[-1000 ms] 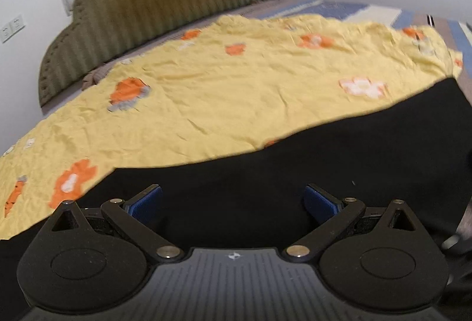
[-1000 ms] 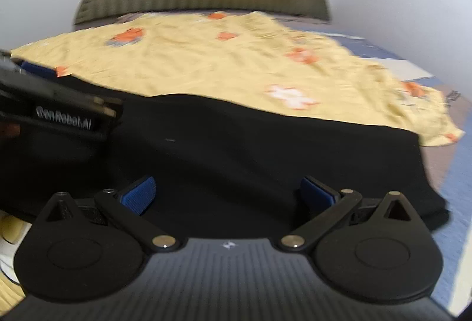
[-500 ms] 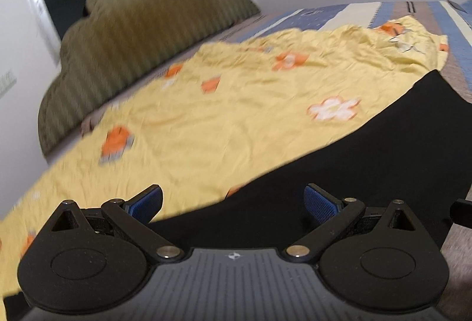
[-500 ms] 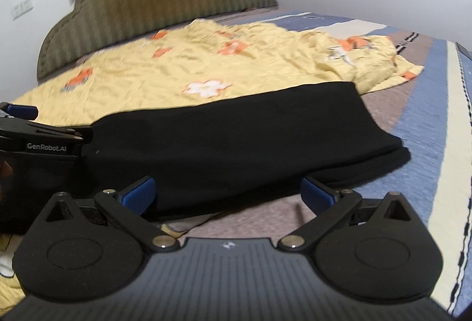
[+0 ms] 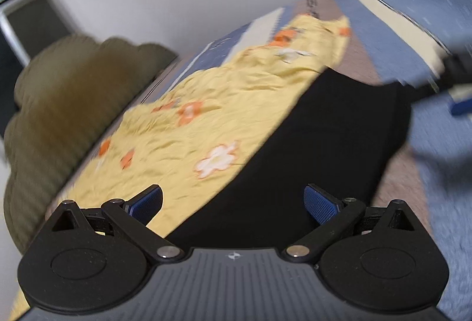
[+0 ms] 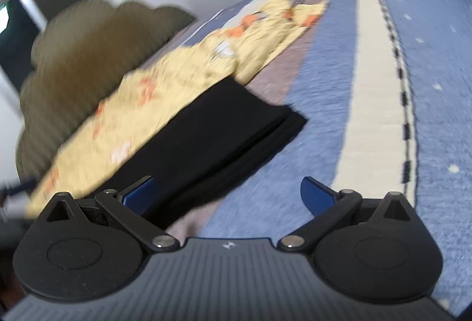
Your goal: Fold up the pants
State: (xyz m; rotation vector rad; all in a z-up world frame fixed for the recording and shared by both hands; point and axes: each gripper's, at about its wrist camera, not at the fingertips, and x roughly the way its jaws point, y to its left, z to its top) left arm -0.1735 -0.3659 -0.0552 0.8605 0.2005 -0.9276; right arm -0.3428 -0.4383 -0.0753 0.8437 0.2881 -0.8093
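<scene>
Black pants lie folded lengthwise on the bed, beside a yellow floral sheet. Left gripper and right gripper hover empty, fingers spread; next, likely grasping one end to fold across.

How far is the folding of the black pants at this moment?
Already done: the black pants lie flat on the bed beside the yellow flowered sheet, with stacked layers visible at their far end, so at least one fold is made. In hand: nothing; the left tongs and right tongs are both open and empty. Left: probably another fold, though the frames are blurred.
</scene>
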